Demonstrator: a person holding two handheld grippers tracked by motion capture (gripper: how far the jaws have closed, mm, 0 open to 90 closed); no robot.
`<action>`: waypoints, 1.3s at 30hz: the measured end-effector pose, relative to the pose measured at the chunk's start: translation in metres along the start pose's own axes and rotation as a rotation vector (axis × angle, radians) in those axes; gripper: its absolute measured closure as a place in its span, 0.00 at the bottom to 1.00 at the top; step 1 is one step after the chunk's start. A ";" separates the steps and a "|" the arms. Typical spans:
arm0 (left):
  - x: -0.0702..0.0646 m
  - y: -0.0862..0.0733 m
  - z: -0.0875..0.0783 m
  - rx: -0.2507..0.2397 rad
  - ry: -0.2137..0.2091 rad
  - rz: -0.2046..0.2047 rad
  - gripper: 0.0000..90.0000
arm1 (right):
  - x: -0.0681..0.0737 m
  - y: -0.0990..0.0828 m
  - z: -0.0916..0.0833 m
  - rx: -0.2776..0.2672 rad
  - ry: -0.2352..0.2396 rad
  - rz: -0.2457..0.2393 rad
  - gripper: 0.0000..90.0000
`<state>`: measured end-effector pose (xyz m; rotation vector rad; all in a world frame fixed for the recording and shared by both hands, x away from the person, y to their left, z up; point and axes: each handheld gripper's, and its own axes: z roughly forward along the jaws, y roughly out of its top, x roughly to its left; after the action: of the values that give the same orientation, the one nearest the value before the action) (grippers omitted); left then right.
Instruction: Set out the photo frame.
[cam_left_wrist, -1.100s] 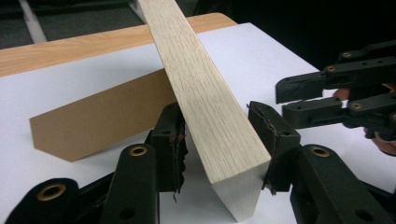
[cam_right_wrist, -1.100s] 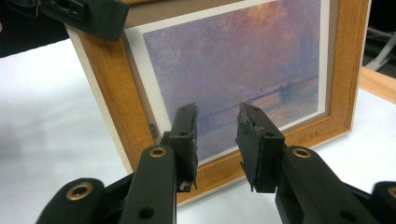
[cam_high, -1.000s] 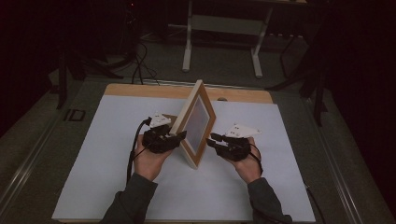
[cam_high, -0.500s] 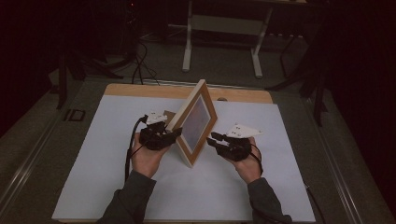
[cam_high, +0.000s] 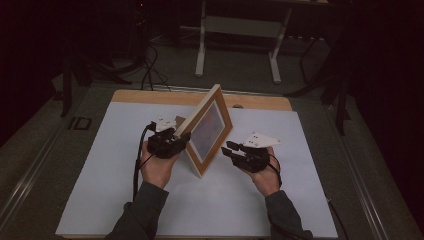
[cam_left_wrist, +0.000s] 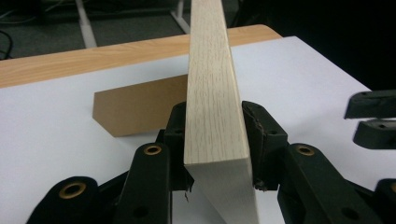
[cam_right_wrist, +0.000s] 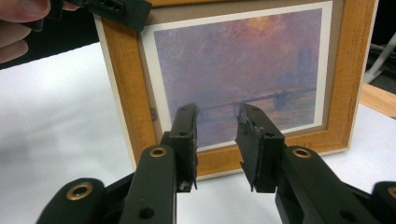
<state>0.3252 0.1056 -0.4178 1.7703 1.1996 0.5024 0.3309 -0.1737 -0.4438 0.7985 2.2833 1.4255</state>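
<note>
At the left of the picture frame (cam_high: 206, 131), the left tool (cam_high: 176, 141) is being held against the frame's side rail; its jaws have just been closing and are now pressed on the pale wooden edge from both sides, as is being shown in the left gripper view (cam_left_wrist: 215, 116). The frame is being kept upright on the middle of the white worktop (cam_high: 100, 165), turned at an angle, with its brown easel stand (cam_left_wrist: 140, 109) being seen behind it (folded out, apparently). The step in hand is judged to be the steadying or repositioning of the frame. To the right of the frame, the right tool (cam_high: 231, 149) is being held half open and empty, its jaws pointed at the painted front (cam_right_wrist: 238, 70) without touching it. The next move is judged to call for the right tool being brought onto the opposite rail, so the frame is being carried evenly. Beyond the frame, a dark room with a metal stand (cam_high: 237, 40) and cables (cam_high: 147, 60) on the floor is being seen.
</note>
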 end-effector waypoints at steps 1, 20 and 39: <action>0.001 0.000 0.000 -0.003 0.002 -0.002 0.74 | 0.000 0.000 0.000 0.000 0.000 0.001 0.75; 0.027 0.003 0.000 0.012 -0.140 -0.029 0.77 | -0.007 -0.001 -0.002 0.011 -0.023 0.012 0.74; 0.046 0.003 -0.001 0.024 -0.274 -0.058 0.79 | -0.014 0.005 -0.008 0.015 -0.051 -0.003 0.74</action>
<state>0.3459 0.1464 -0.4219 1.7535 1.0635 0.2039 0.3390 -0.1868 -0.4361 0.8262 2.2587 1.3718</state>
